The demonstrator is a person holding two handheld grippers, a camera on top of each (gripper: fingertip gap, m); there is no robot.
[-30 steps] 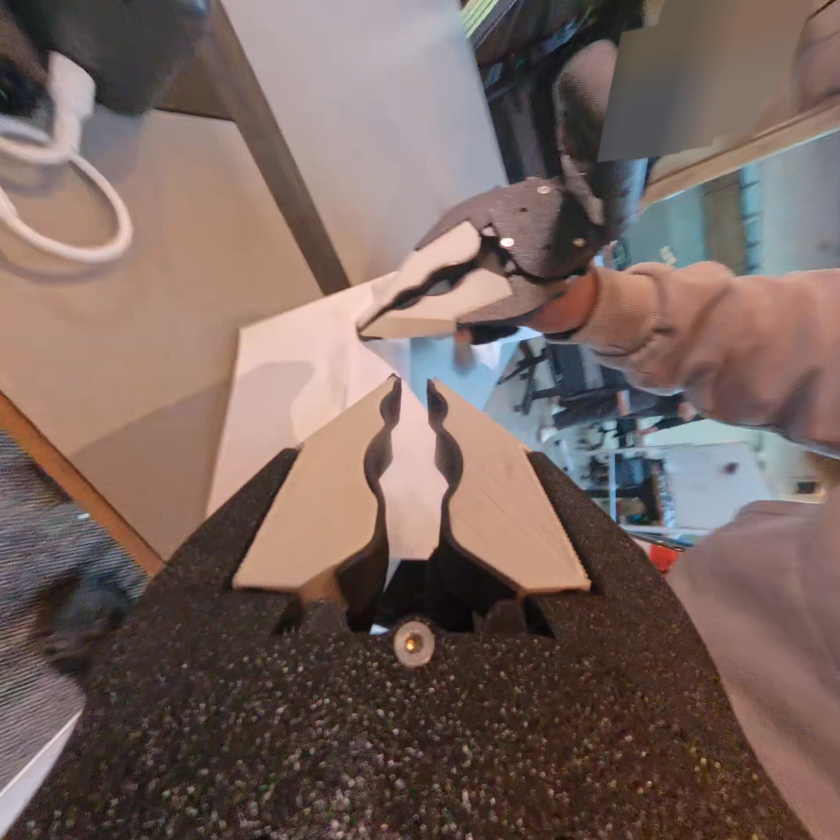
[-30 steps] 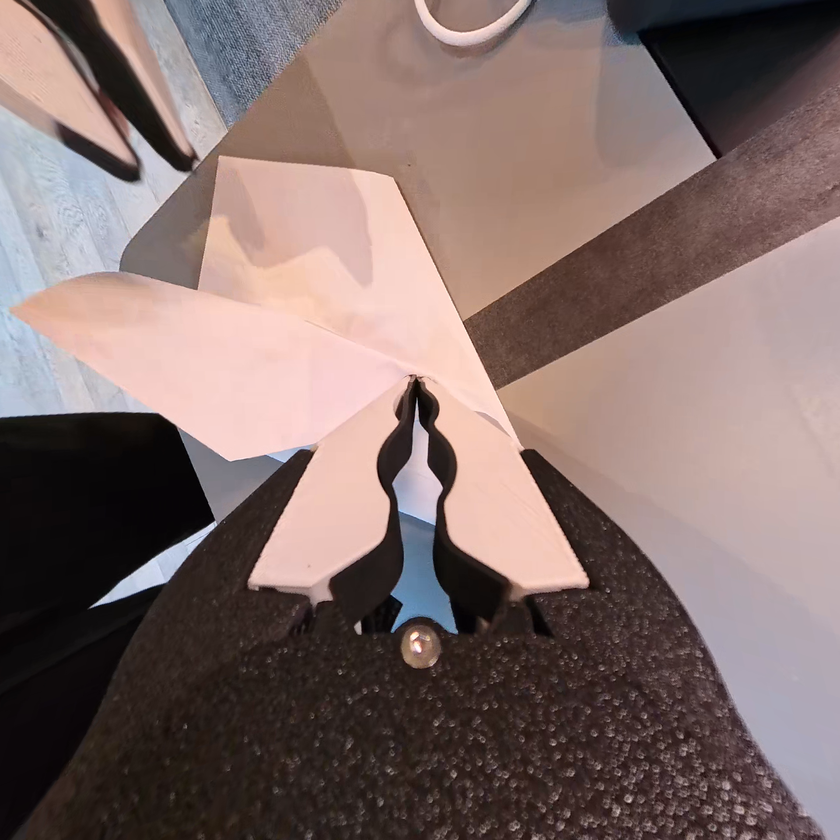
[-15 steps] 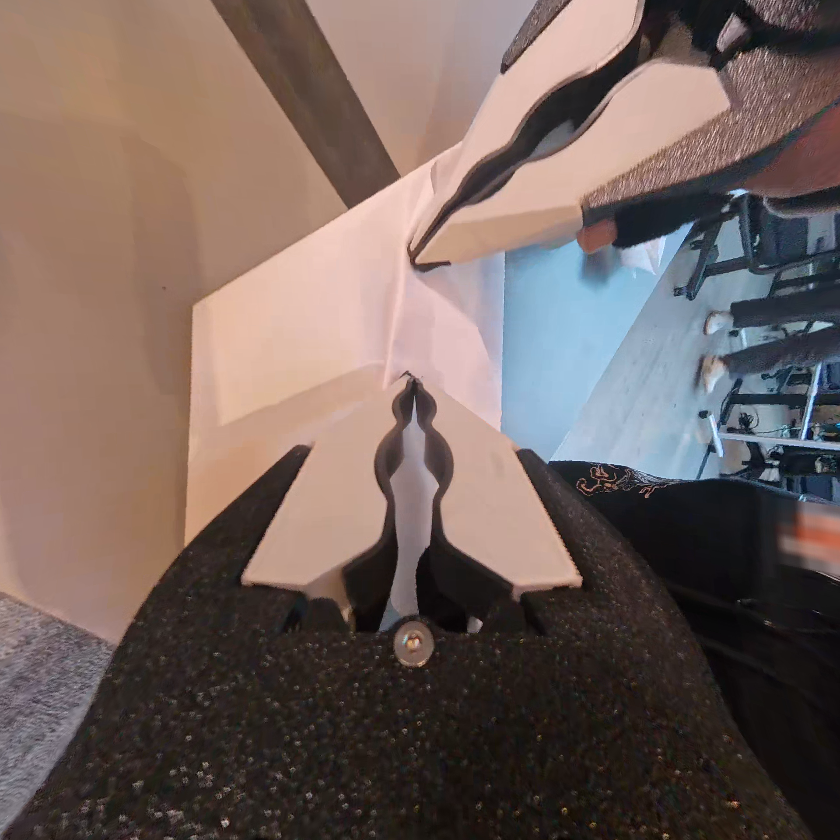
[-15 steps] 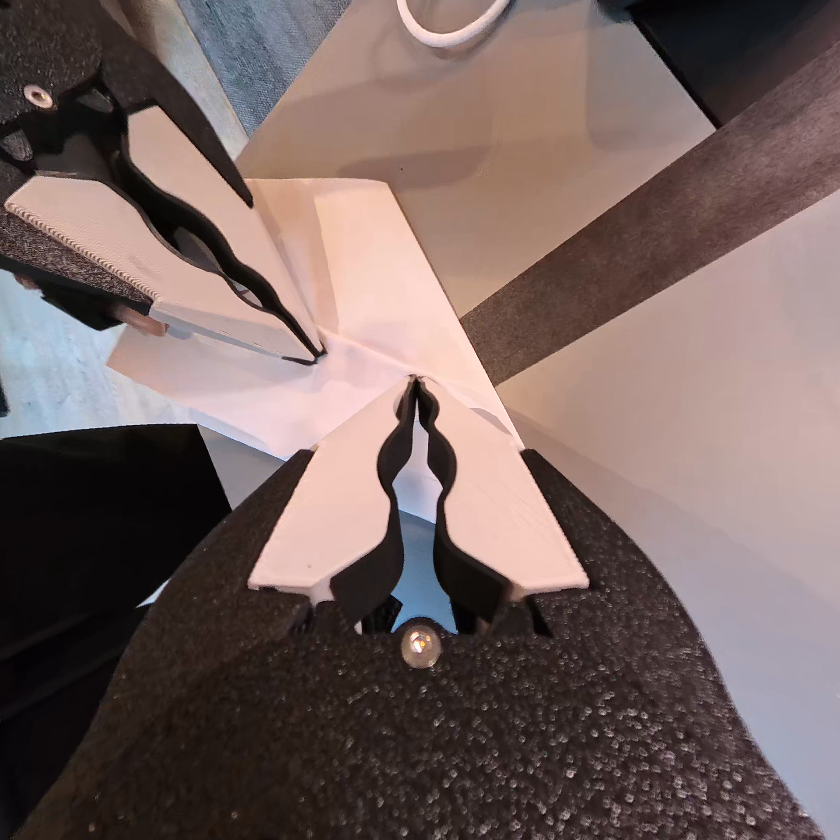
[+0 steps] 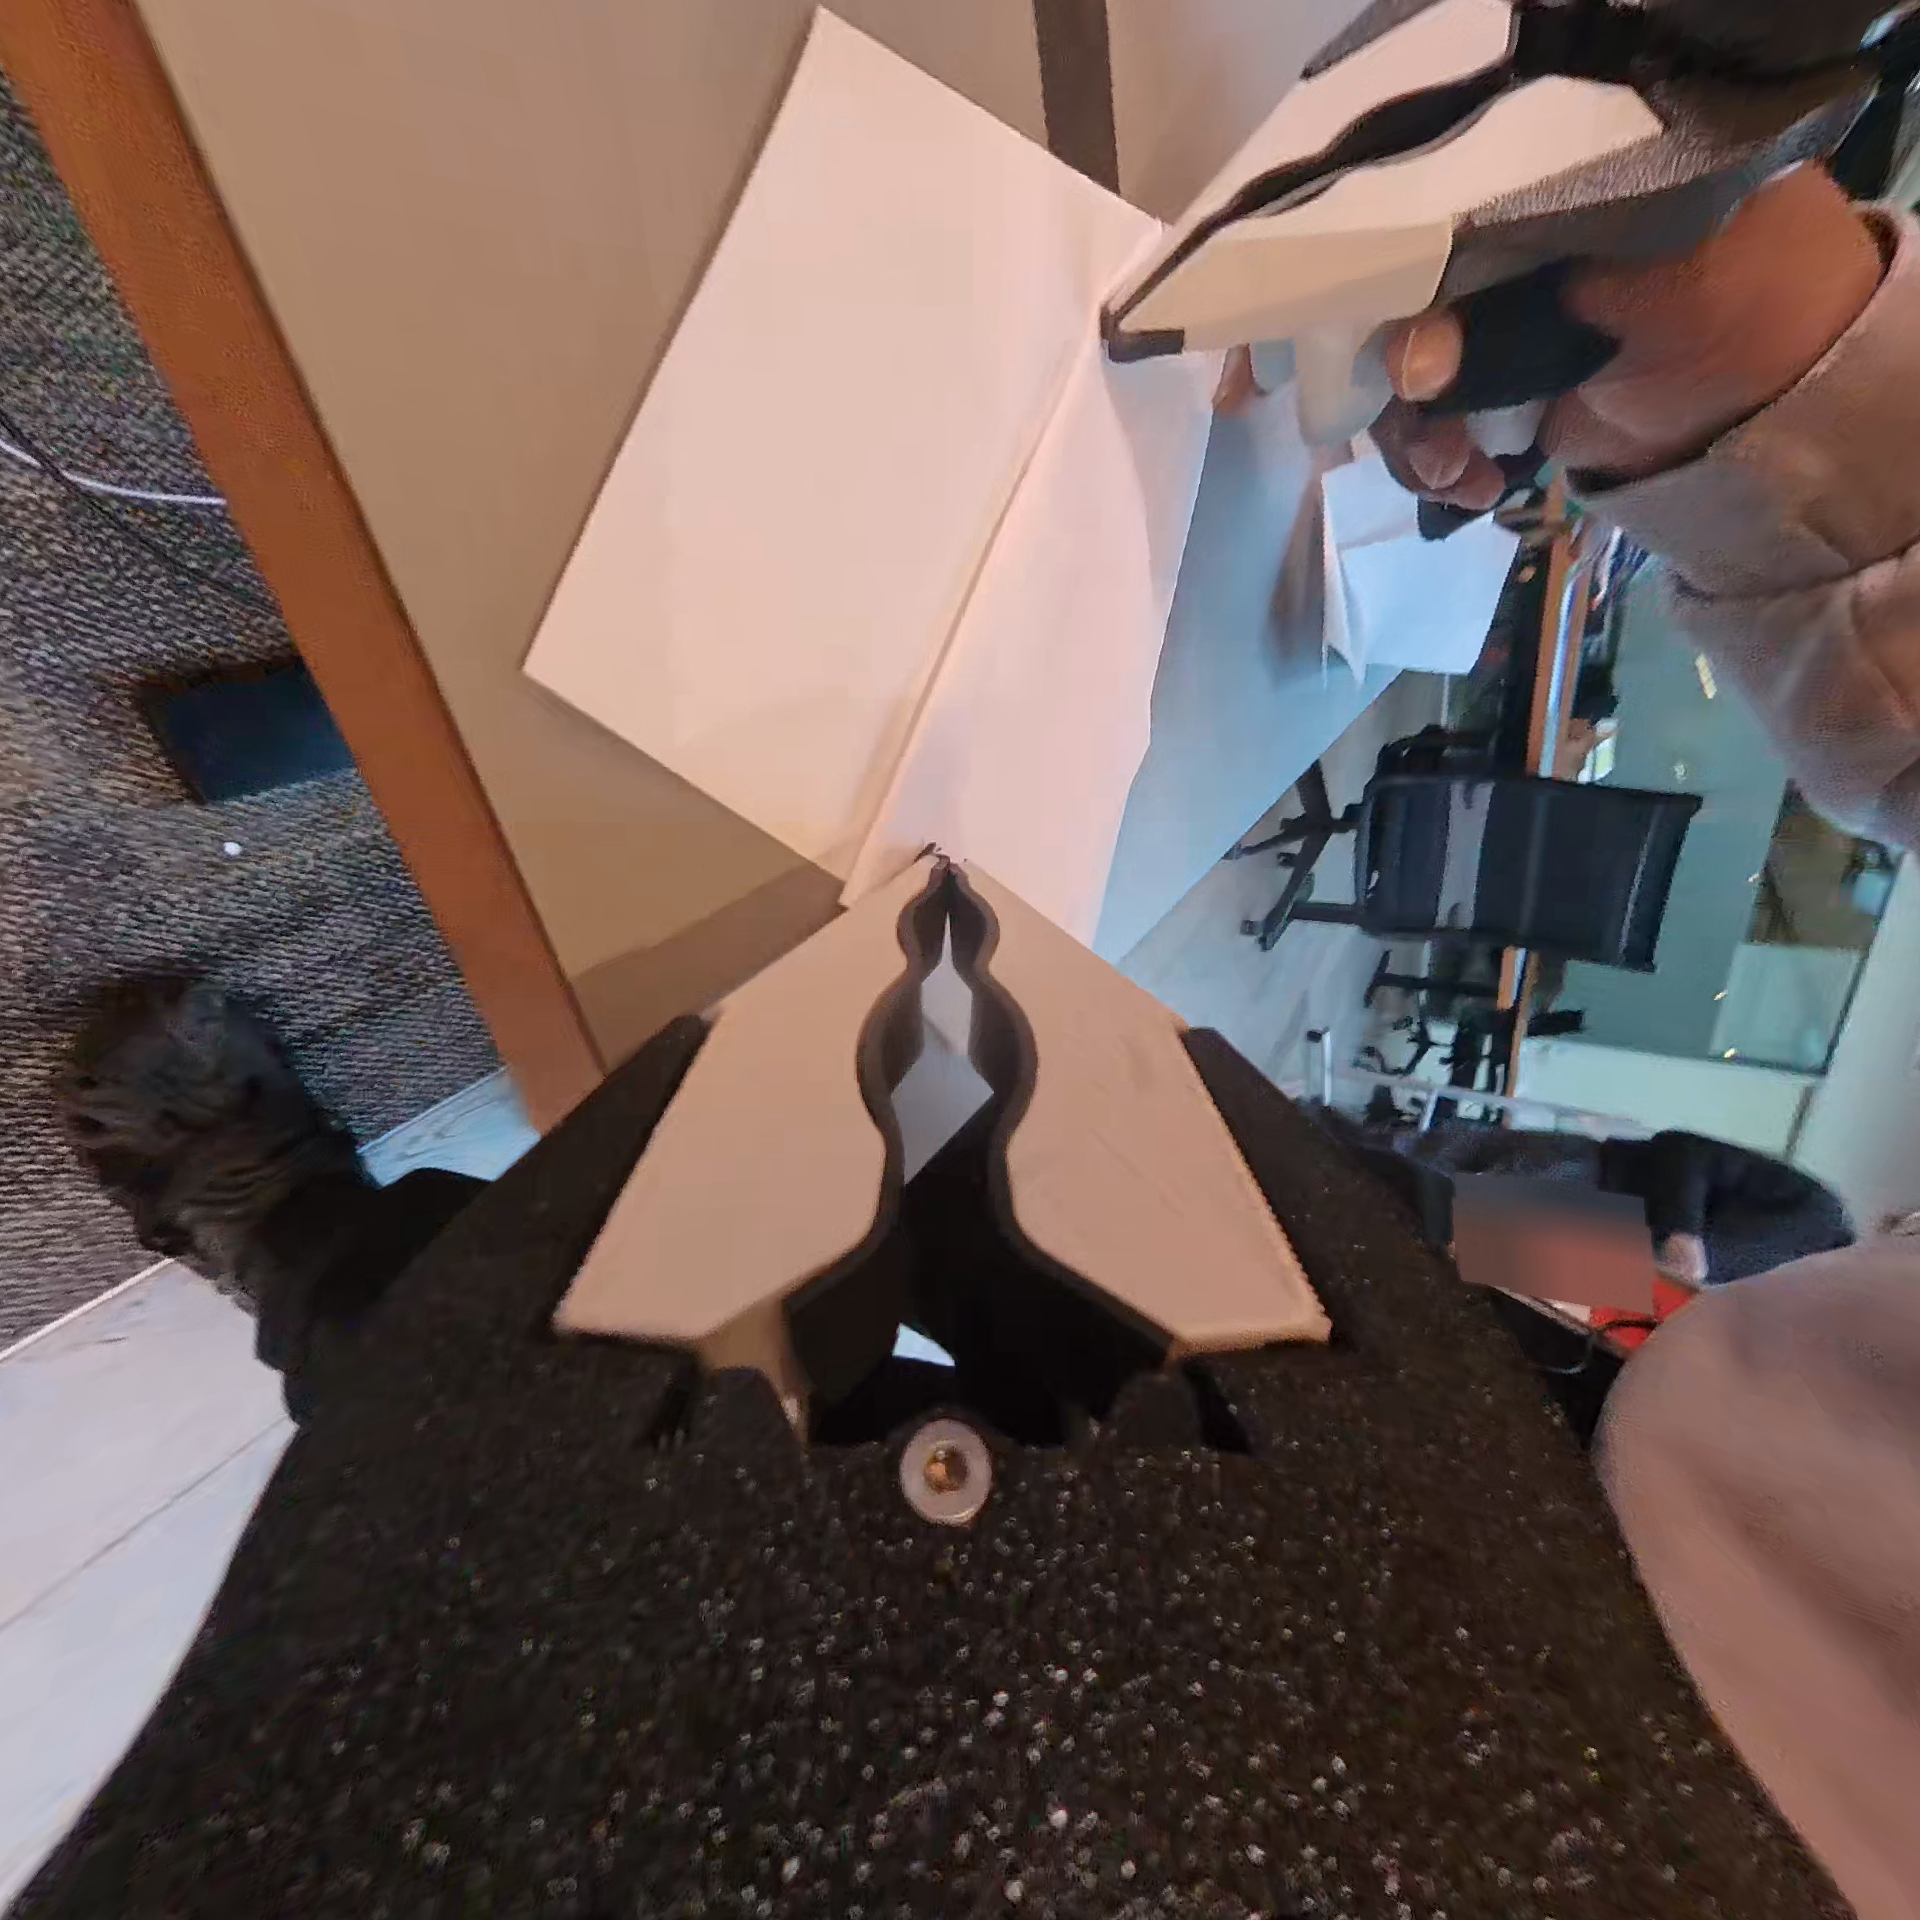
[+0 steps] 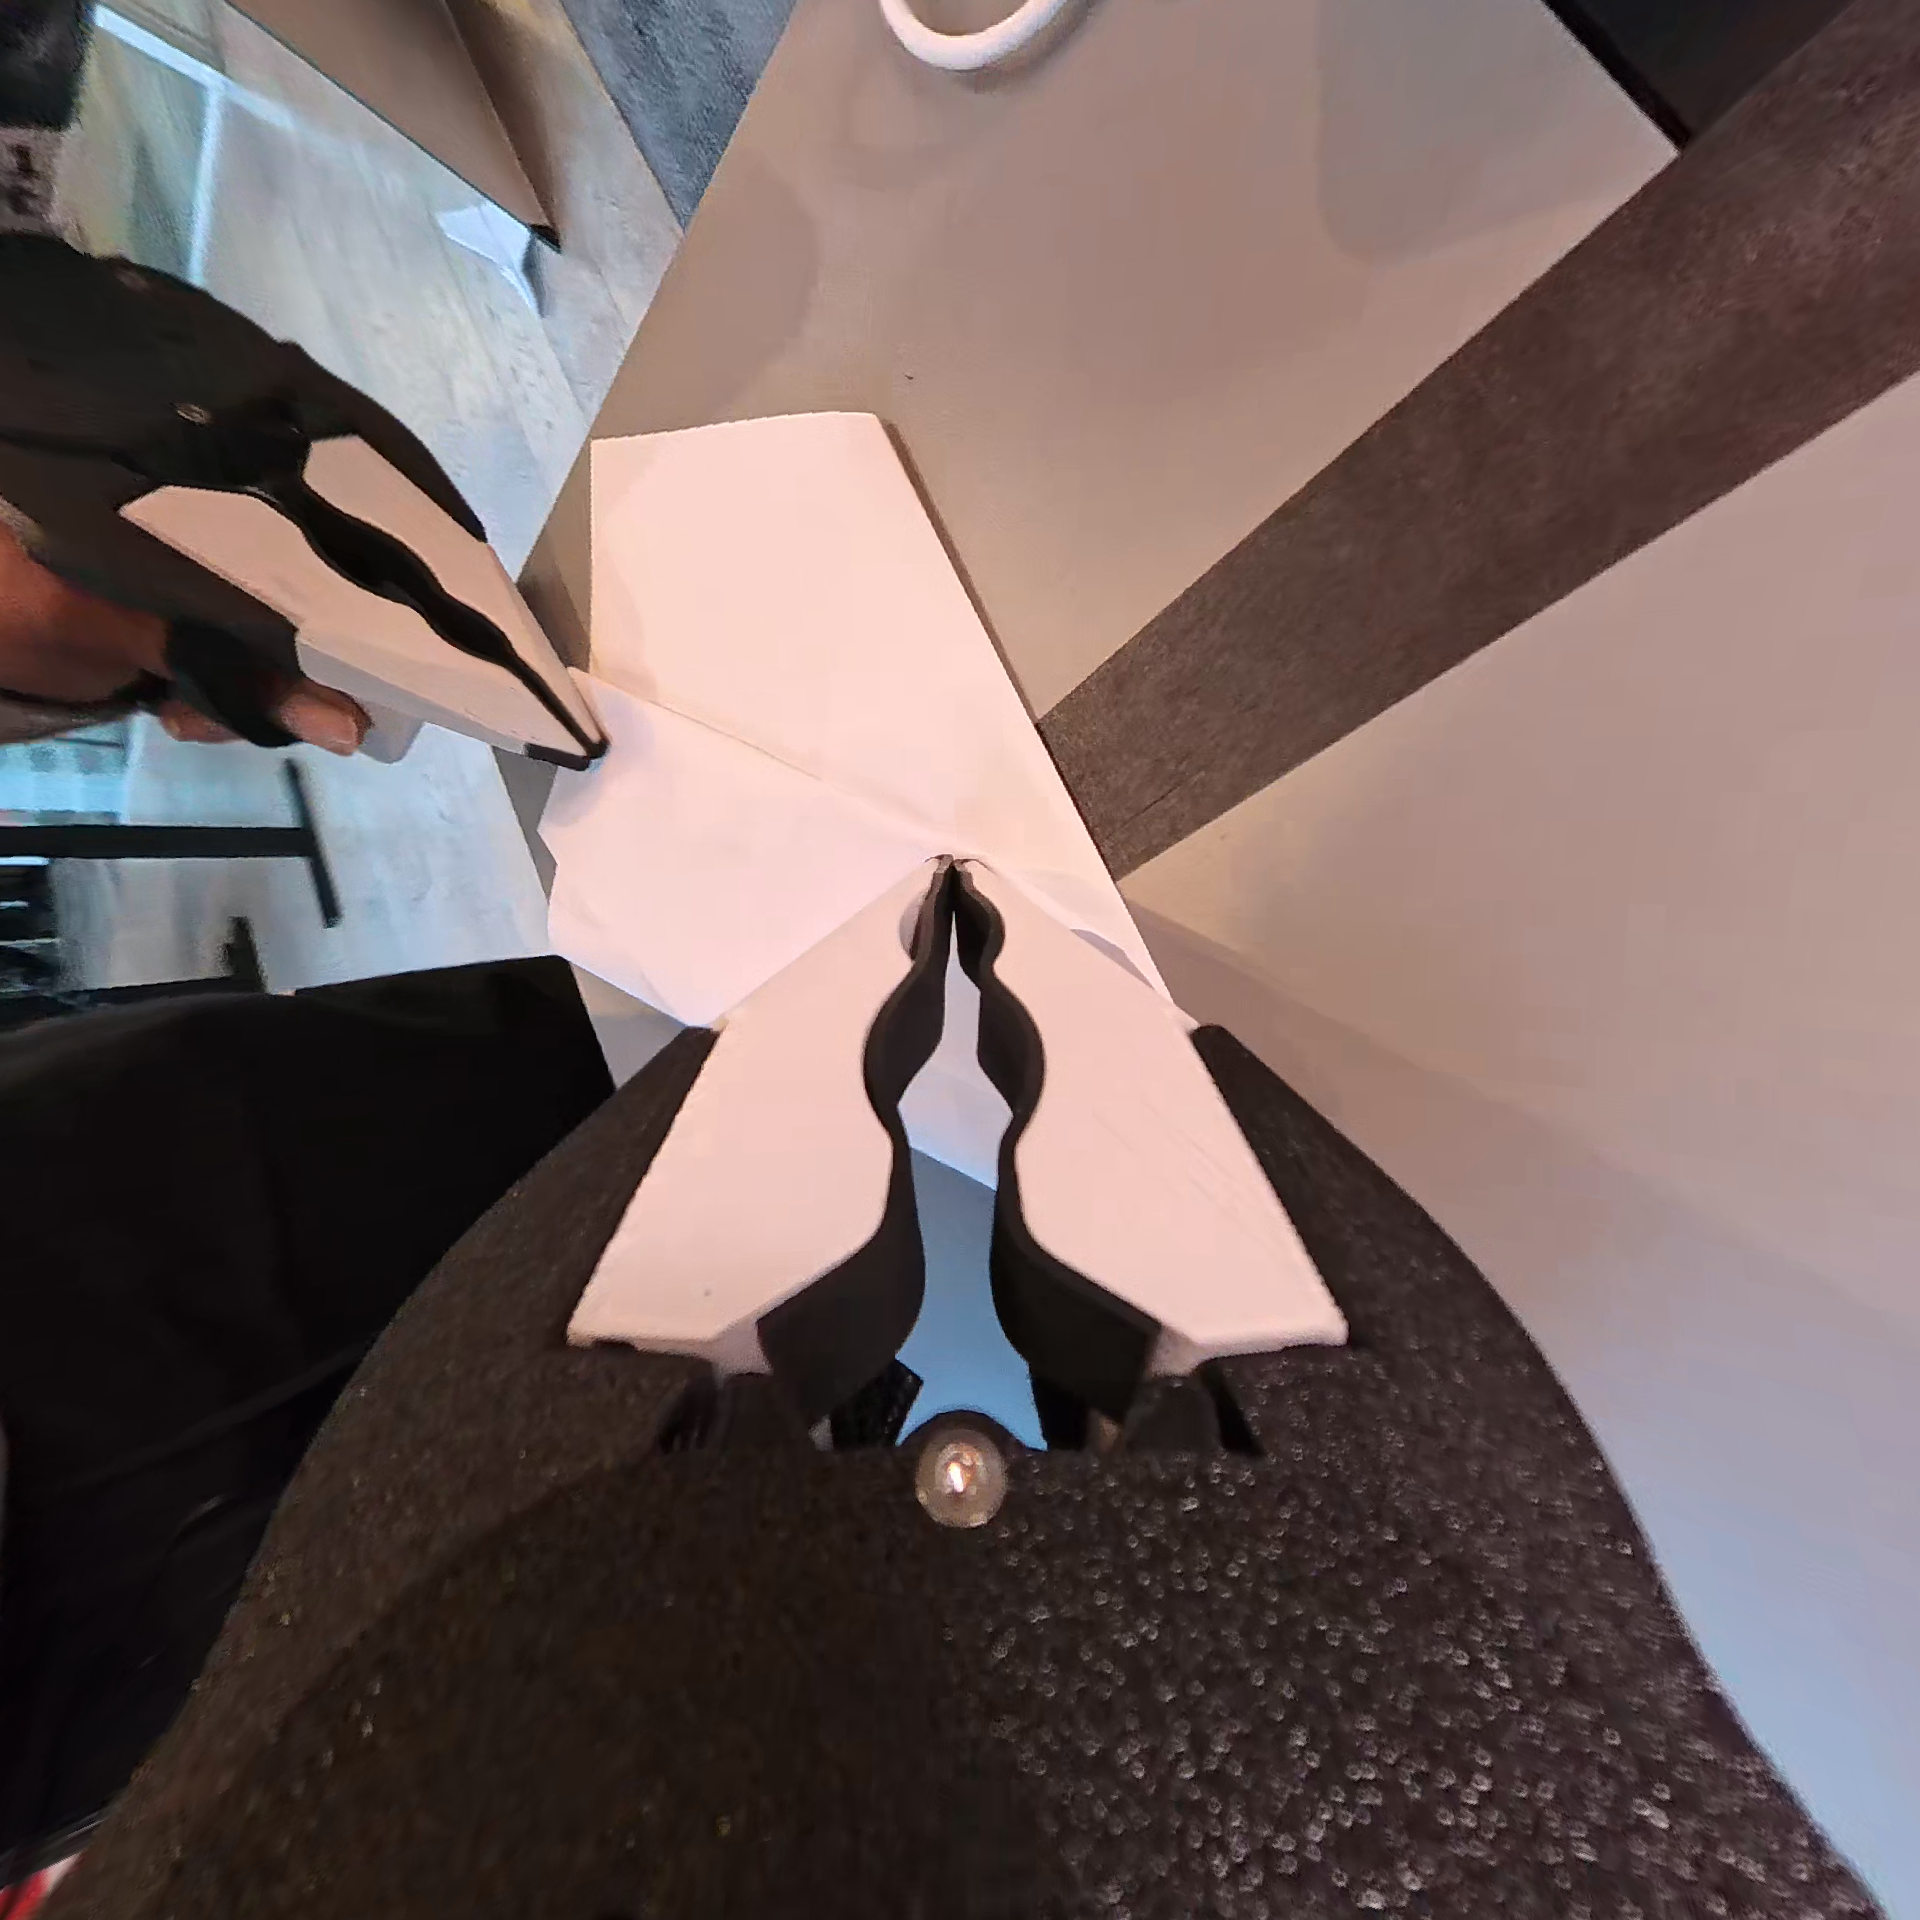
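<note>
Left gripper (image 5: pixel 940 868): clenched on the near corner of the paper (image 5: pixel 831 468), tips pressed together over the sheet's edge.
Right gripper (image 6: pixel 948 864): pinched shut on another edge of the same paper (image 6: pixel 790 644), tips meeting on the sheet.
Paper: a white sheet, creased into flaps; its far part lies on the table (image 6: pixel 1091 260), the near part hangs past the table's edge, held between the two grippers.
Crease: one fold line runs across the sheet from the left gripper's tips (image 6: pixel 582 753) toward the right gripper's.
Step in hand: by the look of it, both grippers hold a flap raised off the table along that crease.
Hands: the right hand (image 5: pixel 1621 312) grips its tool's handle; the left hand (image 6: pixel 156 675) does the same.
Around: a white cable (image 6: pixel 977 31) loops at the table's far end; a dark strip (image 6: pixel 1455 520) crosses the tabletop just beside the sheet; an office chair (image 5: pixel 1507 862) stands well apart on the floor.
In the way: nothing lies on the sheet; each gripper sits close to the other across it.
</note>
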